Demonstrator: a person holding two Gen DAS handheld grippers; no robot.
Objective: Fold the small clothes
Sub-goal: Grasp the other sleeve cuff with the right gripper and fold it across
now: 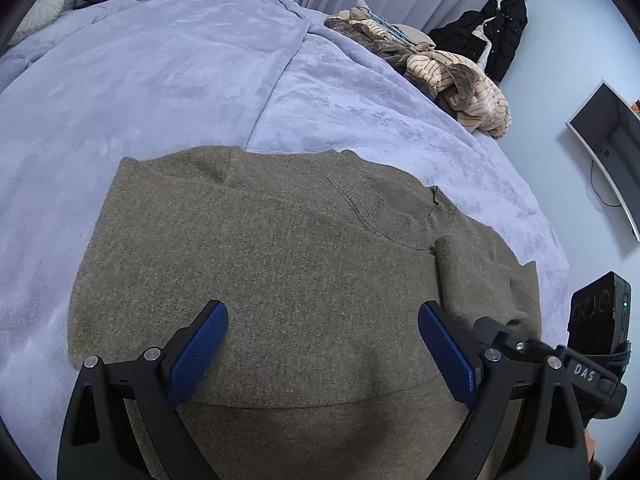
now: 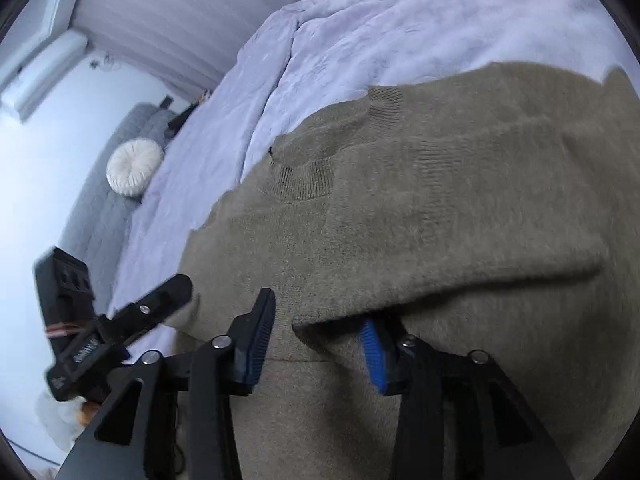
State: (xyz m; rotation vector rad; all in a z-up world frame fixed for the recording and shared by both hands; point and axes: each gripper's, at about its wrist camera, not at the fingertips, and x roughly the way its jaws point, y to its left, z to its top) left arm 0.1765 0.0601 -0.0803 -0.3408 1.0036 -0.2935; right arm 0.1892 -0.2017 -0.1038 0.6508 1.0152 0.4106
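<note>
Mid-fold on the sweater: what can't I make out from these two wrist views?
- Left wrist: sweater hem, cut off by the bottom edge and the left gripper.
- Right wrist: blurred; a sweater fold covers part of one pad of the right gripper.
- Clothes pile: garments too tangled to tell apart.

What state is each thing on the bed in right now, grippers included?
Olive-brown knitted sweater: flat on the bed, one sleeve folded over the body.
Lavender plush blanket: spread out, creased.
Striped beige clothes pile: crumpled, unfolded.
Left gripper: open, empty.
Right gripper: open, over the fold.
</note>
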